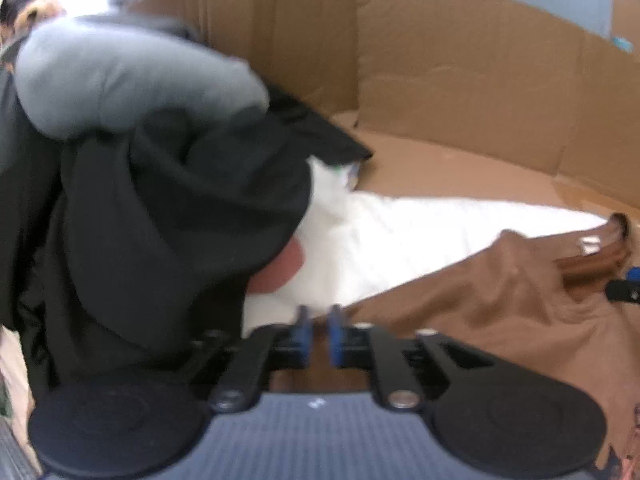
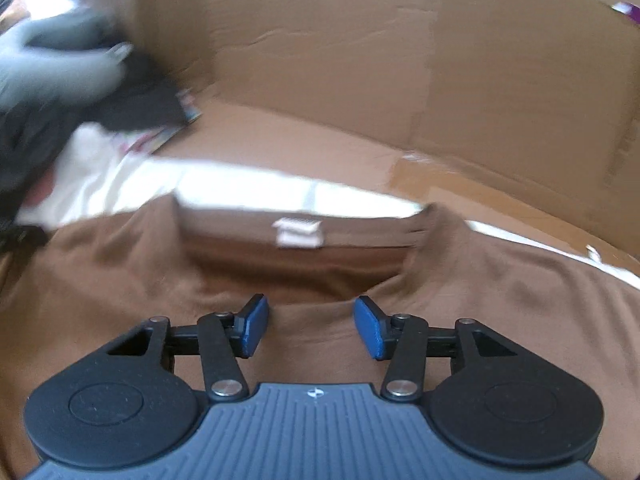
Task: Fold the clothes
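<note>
A brown T-shirt (image 2: pixel 120 264) lies spread on a white cloth (image 2: pixel 248 184), its collar and white neck label (image 2: pixel 298 234) facing up. My right gripper (image 2: pixel 312 322) hovers just below the collar, jaws open wide, nothing between the blue pads (image 2: pixel 254 328). In the left wrist view the same brown T-shirt (image 1: pixel 500 312) stretches to the right, collar (image 1: pixel 596 256) at the far end. My left gripper (image 1: pixel 320 336) sits at the shirt's near edge with its pads a narrow gap apart; brown fabric shows through the gap, lying loose. A tip of the right gripper (image 1: pixel 624 290) shows at the right edge.
A heap of black clothes (image 1: pixel 168 208) topped by a grey garment (image 1: pixel 120 76) fills the left side, close to my left gripper. A pinkish patch (image 1: pixel 280 272) peeks from under it. Tall cardboard walls (image 1: pixel 460 80) ring the surface; the cardboard floor (image 2: pixel 300 140) lies beyond the white cloth.
</note>
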Motion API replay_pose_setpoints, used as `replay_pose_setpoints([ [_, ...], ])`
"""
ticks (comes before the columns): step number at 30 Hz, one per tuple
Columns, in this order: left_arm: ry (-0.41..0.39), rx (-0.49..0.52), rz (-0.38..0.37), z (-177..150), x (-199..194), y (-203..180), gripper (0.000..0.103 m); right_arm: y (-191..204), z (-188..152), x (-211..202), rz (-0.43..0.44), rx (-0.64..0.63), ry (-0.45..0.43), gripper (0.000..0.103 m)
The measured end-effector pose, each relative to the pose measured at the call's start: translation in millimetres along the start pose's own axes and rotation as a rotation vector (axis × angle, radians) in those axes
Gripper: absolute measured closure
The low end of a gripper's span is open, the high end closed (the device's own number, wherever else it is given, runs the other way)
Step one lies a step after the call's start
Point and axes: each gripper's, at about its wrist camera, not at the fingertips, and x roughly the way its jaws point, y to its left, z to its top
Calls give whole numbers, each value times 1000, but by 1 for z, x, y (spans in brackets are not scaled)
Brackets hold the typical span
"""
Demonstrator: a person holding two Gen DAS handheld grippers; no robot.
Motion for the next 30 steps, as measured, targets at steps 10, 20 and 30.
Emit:
replay_pose_setpoints([
  [10, 11, 105, -108, -24, -7, -30, 78, 34, -2, -3, 153, -232, -20, 48],
  [20, -3, 189, -128, -56, -17, -46, 62, 61, 2, 20, 65, -366, 17, 50],
  [30, -26, 121, -162, -40, -38, -29, 62, 41, 23, -24, 69, -299, -98, 64],
])
